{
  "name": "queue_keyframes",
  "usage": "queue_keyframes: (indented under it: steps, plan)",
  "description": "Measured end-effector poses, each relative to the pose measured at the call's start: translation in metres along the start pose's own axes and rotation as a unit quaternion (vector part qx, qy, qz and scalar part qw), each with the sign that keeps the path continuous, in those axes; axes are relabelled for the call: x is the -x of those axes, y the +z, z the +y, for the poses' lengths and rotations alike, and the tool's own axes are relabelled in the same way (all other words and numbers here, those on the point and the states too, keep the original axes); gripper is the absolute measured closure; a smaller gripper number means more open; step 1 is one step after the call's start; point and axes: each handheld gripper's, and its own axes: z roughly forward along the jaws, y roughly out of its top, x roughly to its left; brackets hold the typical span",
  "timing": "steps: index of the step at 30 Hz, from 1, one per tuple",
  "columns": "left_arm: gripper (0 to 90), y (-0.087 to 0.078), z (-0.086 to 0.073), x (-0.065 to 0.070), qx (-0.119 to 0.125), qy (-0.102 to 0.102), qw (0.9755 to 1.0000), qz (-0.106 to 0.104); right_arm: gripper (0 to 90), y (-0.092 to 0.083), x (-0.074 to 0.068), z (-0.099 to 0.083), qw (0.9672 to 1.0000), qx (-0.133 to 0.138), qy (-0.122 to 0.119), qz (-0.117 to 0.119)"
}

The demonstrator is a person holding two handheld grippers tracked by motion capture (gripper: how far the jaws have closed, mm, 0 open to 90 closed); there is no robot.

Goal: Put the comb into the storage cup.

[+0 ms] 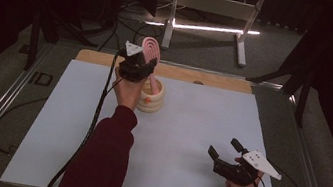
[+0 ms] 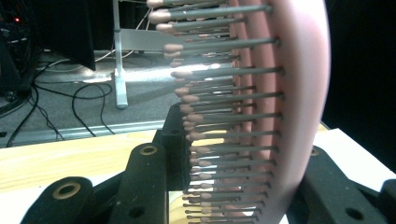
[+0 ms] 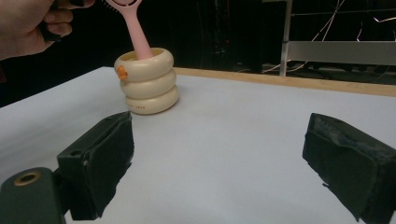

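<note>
Holding one pink hairbrush by its head, my left gripper sits in the upper middle of the high view, its jaws clamped on either side of the brush. In the left gripper view the brush rises between my two black jaws, its rows of grey bristles with pink tips pointing toward the left of the frame. The brush handle runs down into one cream holder made of three stacked rings, which stands on the white table just below my left hand. In the right gripper view that holder stands in the upper left, a small orange mark on its top ring, with the pink handle leaning out of its mouth.

My right gripper hovers at the lower right of the high view, well apart from the holder, jaws spread wide with nothing between them; I see bare table through the gap.

So: two grippers, one brush, one holder
</note>
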Motion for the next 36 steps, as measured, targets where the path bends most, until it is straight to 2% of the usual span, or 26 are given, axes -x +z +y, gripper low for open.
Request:
queue_keyframes:
  steps: [15, 25, 30, 36]
  plan:
    - [64.2, 0.004, -0.005, 0.002, -0.010, 0.014, 0.9998, 0.010, 8.8, 0.001, 0.000, -0.001, 1.0000, -0.001, 0.003, 0.000]
    - [64.2, 0.005, -0.010, 0.002, -0.011, 0.012, 0.9998, 0.012, 8.8, 0.001, 0.000, -0.001, 1.0000, -0.001, 0.002, 0.000]
    - [64.2, 0.006, -0.016, 0.000, -0.009, 0.002, 0.9999, 0.014, 8.8, 0.001, 0.000, -0.001, 1.0000, -0.003, 0.002, 0.000]
    - [64.2, 0.006, -0.022, -0.001, -0.014, 0.005, 0.9997, 0.018, 8.8, 0.001, -0.001, -0.001, 1.0000, -0.004, 0.000, 0.000]
